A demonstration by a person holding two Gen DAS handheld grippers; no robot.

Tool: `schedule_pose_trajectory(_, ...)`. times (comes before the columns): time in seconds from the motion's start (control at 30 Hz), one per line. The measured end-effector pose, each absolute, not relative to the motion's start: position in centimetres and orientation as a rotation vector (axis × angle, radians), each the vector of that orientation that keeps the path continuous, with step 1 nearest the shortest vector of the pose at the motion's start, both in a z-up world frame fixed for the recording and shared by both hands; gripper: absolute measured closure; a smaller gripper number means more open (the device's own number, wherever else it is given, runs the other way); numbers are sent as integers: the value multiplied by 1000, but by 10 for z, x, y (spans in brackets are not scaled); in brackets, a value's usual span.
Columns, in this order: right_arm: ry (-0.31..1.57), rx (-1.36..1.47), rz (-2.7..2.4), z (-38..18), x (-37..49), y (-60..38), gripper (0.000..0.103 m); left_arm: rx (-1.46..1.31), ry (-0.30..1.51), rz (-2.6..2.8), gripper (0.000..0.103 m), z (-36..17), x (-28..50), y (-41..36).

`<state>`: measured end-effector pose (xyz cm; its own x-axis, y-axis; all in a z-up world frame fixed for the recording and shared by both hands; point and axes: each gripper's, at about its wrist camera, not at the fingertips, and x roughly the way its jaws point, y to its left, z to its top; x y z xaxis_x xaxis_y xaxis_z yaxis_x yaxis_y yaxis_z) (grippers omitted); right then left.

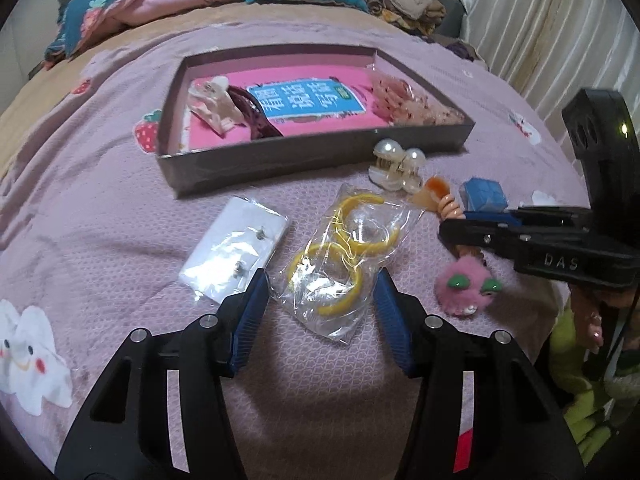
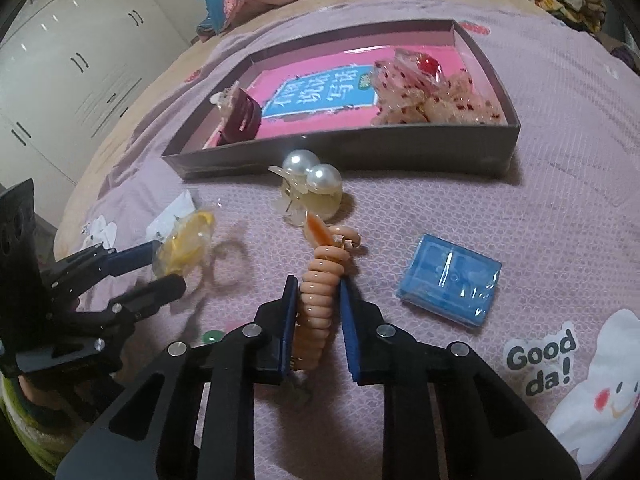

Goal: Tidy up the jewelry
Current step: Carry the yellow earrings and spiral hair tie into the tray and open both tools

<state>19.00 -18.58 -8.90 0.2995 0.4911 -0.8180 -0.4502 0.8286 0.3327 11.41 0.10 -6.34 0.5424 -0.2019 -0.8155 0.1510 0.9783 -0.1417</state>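
Jewelry, loose lot, laid out on a bed with a mauve quilted bedspread (image 1: 100, 200); all places given relative to the grey box (image 1: 304, 156), a shallow open tray with a pink printed sheet on its floor.

Inside the box, left end: one translucent cream claw clip (image 1: 212, 106) touching a dark maroon clip (image 1: 256, 116). Right end: a bundle of pink speckled hair pieces in clear wrap (image 1: 404, 106).

In front of the box, left to right:
- White earring card (image 1: 236, 248) in a clear sleeve, with two small studs; near the box's front left corner.
- Clear bag of yellow hoop earrings (image 1: 344, 252), just beside the card. It sits between the blue pads of the left gripper (image 1: 324, 296). In the right wrist view the bag looks pinched and lifted off the bedspread, so the left gripper is closed on it.
- Pearl claw clip (image 2: 310, 192), two large pearls on top, just beside the box's front wall.
- Orange coiled hair tie (image 2: 320, 292), in front of the pearl clip. The right gripper (image 2: 318, 308) is clamped on its coils, both pads pressing.
- Pink fluffy charm with green eyes (image 1: 466, 288), nearest the viewer, below the right gripper in the left wrist view.
- Small blue plastic case (image 2: 450, 284), well in front of the box's right half.
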Motion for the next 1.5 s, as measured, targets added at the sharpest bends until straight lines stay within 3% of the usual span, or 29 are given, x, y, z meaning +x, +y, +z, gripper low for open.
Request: schedule_pose_trajectory(1.5, 852, 49, 708, 13, 199, -175, 86, -154, 778, -82, 57, 30, 143, 67)
